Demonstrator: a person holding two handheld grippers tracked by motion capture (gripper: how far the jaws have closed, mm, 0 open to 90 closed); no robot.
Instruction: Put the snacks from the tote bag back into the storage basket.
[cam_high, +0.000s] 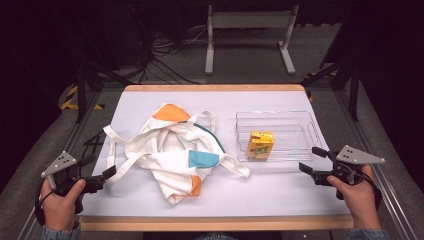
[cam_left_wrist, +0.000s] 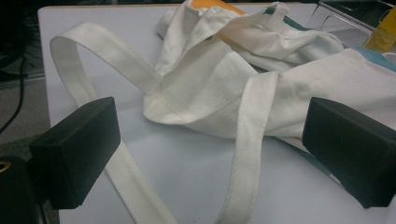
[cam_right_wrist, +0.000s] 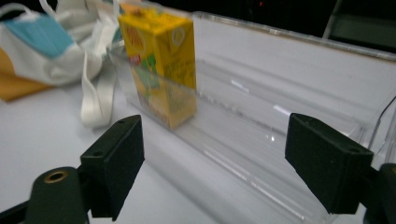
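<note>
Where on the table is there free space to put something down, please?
Bare patches: the front strip of the table between the cloth bag and the near edge, and the far strip behind the bag. The clear tray is open right of the yellow carton. Crowded: the left-centre, under the bag's straps.

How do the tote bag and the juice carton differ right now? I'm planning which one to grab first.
The tote bag is soft white cloth, crumpled flat with its straps spread out; the juice carton is a stiff yellow box standing upright. The tote bag lies on the bare table, while the juice carton stands inside the clear tray. The tote bag is far larger. Neither is gripped.
</note>
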